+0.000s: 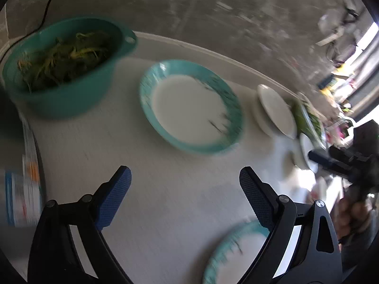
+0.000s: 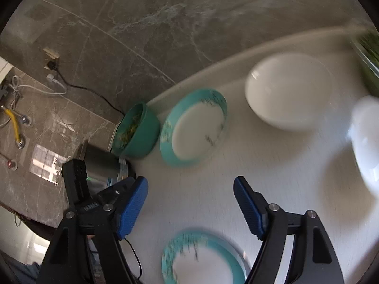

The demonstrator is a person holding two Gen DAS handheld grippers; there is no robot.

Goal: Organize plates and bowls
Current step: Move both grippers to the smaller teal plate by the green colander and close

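Flanking the teal-rimmed plate (image 1: 191,106): green bowl of greens (image 1: 64,66) left, white bowls (image 1: 274,111) right; left gripper (image 1: 184,184) and right gripper (image 2: 190,196) both spread, empty.

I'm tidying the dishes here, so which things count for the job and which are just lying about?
For the job: far teal-rimmed plate, near teal-rimmed plate, white bowls.
Lying about: green bowl of greens, metal pot, wall cable.
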